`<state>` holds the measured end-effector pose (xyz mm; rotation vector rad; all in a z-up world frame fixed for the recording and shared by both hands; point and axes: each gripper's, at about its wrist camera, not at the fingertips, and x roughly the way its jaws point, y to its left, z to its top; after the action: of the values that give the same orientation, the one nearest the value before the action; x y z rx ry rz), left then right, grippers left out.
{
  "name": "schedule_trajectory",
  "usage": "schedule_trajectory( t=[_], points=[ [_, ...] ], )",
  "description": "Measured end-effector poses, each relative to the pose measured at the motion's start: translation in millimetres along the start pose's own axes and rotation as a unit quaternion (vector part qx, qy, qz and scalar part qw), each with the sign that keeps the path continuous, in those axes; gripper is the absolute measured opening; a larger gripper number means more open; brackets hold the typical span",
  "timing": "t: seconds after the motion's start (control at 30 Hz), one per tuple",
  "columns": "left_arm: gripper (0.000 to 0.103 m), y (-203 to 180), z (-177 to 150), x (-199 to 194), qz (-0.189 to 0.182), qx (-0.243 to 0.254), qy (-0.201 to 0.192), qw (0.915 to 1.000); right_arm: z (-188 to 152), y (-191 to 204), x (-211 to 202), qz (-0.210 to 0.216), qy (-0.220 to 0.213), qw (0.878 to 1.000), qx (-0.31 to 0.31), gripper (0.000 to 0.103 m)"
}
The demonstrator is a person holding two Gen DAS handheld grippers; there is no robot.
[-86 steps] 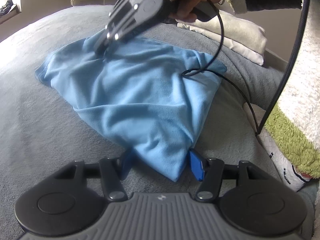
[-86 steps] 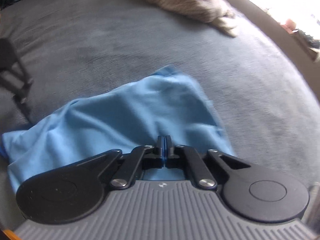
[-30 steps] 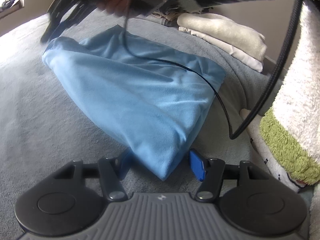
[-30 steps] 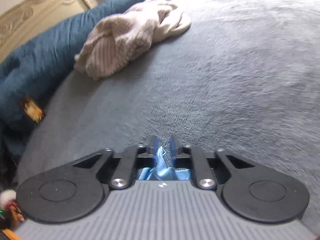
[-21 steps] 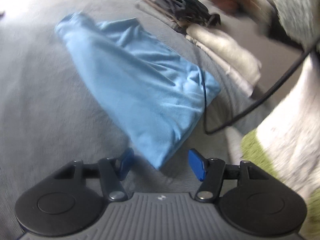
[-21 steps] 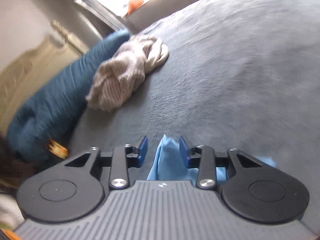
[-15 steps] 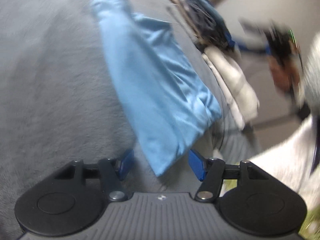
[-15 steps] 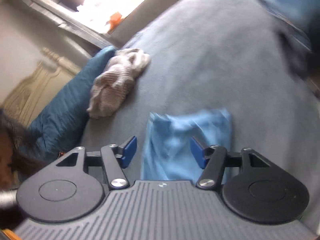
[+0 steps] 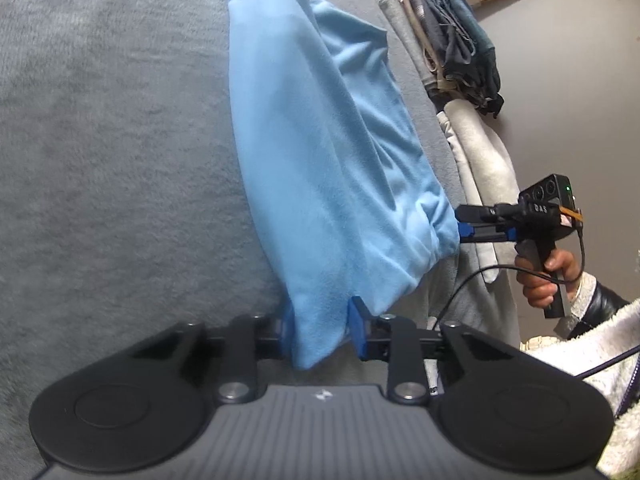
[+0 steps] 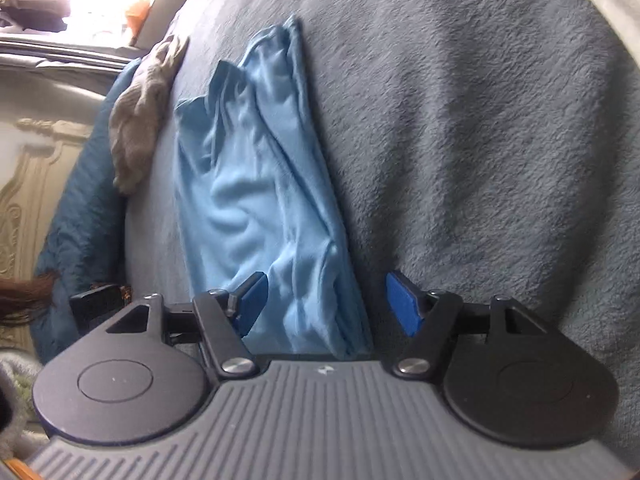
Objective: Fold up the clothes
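Note:
A light blue garment (image 9: 320, 152) lies folded into a long strip on the grey blanket (image 9: 112, 160). My left gripper (image 9: 320, 326) is at its near corner; the jaws are closing and the blue pads (image 9: 356, 322) press on the cloth between them. My right gripper (image 9: 464, 226), held by a hand (image 9: 540, 276), sits at the strip's other near corner. In the right wrist view the garment (image 10: 256, 184) runs away from my right gripper (image 10: 326, 304). Its jaws stand wide and are closing slightly, with the cloth's end between them but clear of both pads.
A pile of folded dark clothes (image 9: 452, 40) and a white folded piece (image 9: 476, 160) line the blanket's edge. A beige knit garment (image 10: 140, 112) lies on a dark blue duvet (image 10: 80, 200). White and green fleece (image 9: 592, 344) hangs nearby, and a black cable (image 9: 472, 276) trails from the right gripper.
The right gripper let go of the garment's far corner and swung back to the near end beside the left gripper. The left jaws narrowed onto the corner. Both views rolled.

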<state>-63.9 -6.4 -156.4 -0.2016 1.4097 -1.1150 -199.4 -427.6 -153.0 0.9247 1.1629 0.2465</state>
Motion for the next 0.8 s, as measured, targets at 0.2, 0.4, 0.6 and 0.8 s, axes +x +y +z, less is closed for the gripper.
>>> schedule_trajectory(
  t=[0.2, 0.4, 0.6, 0.8],
  points=[
    [0.007, -1.2, -2.9, 0.3, 0.003, -0.012, -0.006, 0.9999, -10.5, 8.7, 9.6, -0.022, 0.031, 0.999, -0.022, 0.009],
    [0.007, 4.2, -9.2, -8.1, 0.004, -0.022, 0.001, 0.9998, -15.5, 20.7, -3.4, -0.023, 0.032, 0.998, -0.058, 0.006],
    [0.008, 4.8, -8.0, -5.2, 0.014, -0.004, -0.003, 0.9999, -14.3, 19.2, 3.1, -0.066, 0.035, 0.996, -0.048, 0.010],
    [0.011, 4.3, -3.8, 1.2, 0.018, -0.006, 0.001, 0.9998, 0.7, 85.5, -28.3, -0.146, -0.028, 0.952, -0.268, 0.013]
  ],
)
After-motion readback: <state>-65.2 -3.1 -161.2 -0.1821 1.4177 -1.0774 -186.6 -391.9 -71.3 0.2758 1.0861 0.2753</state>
